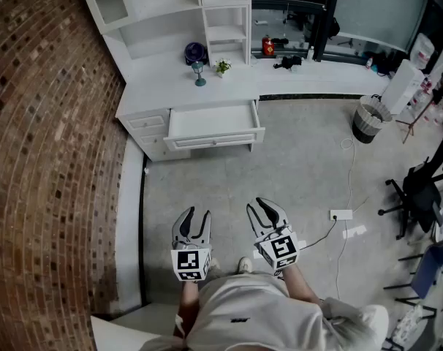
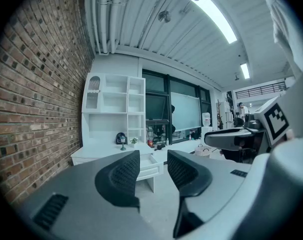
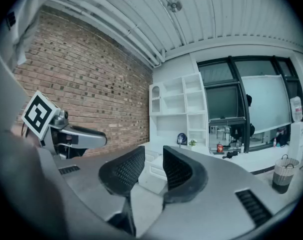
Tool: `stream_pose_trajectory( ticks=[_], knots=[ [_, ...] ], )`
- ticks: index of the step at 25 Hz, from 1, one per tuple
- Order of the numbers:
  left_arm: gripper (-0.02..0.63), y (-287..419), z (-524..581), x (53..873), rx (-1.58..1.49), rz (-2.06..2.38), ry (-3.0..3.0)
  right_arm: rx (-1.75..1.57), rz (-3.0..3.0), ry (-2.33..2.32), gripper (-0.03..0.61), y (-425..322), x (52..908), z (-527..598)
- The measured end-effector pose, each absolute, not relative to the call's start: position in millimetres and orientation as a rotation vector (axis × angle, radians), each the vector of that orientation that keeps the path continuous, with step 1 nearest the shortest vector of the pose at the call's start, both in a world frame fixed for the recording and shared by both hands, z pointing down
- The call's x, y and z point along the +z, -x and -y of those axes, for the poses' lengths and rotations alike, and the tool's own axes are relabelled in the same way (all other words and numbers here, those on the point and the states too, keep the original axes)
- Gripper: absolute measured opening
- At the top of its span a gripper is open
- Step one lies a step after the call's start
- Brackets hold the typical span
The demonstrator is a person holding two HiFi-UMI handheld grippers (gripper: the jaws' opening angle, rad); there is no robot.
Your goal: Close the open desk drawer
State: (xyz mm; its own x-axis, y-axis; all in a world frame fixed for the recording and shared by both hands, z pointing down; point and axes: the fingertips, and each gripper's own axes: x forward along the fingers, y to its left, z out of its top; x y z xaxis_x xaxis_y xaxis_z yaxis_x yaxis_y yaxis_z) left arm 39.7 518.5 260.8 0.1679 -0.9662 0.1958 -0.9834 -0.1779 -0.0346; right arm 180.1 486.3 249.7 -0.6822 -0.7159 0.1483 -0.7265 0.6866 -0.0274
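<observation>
Grey floor (image 1: 229, 185) stretches wide before the jutting drawer (image 1: 214, 140).

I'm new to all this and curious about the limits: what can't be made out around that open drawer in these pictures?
Handle of the drawer: head view, too small to see.
Left part of the drawer: left gripper view, hidden behind a jaw of the left gripper.
The red item on the desk: head view, too small to identify.
Top of the shelf unit: head view, cut off by the upper edge.
</observation>
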Motion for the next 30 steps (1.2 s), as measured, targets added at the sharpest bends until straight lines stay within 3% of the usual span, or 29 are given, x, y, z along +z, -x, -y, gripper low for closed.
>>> stream_pose_trajectory(
  ticks=[17, 30],
  knots=[
    [0.181, -44, -461, 279, 0.253, 1.898, -2.339, 0.205, 2.731, -1.220, 0.103, -176, 274, -430],
    [0.178, 15, -365, 295, 0.239, 1.812, -2.380, 0.217, 2.649, -1.277, 0.103, -120, 285, -342]
  ],
)
